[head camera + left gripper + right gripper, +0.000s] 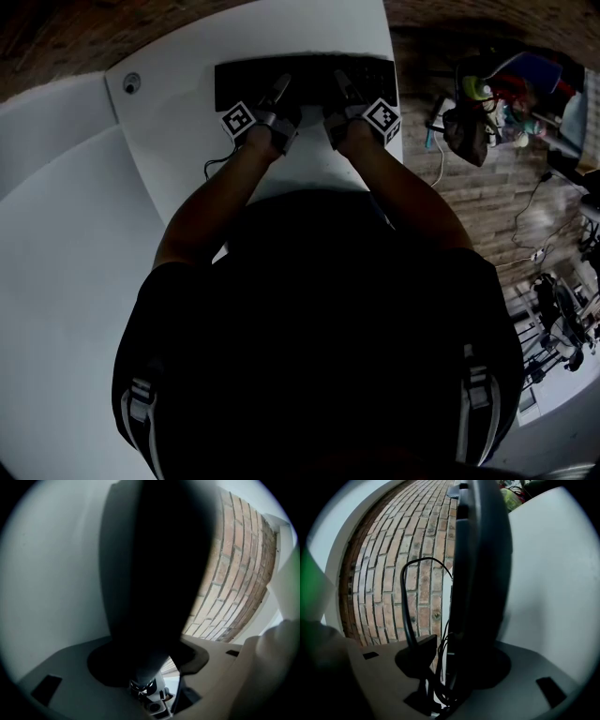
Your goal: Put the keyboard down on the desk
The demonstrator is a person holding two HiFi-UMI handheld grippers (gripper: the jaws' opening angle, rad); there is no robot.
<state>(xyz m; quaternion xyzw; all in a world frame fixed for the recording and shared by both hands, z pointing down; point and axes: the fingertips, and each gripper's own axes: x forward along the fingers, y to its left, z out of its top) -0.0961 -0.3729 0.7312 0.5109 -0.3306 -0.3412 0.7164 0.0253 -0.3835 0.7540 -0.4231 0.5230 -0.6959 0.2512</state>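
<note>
The flat black keyboard (pixel 309 70) lay on the white table (pixel 178 141), near its far edge. The left claw (pixel 279 92) and the right claw (pixel 342 86) stood wide around the keyboard's near edge, not gripping it.

No word, brand or number can be read anywhere. The only signs are two black-and-white square code markers: the left marker (pixel 238 120) on the left gripper's (pixel 279 91) cube and the right marker (pixel 382 115) on the right gripper's (pixel 341 86) cube, both just beside the keyboard (pixel 309 70). Its key legends are too dark to read.
</note>
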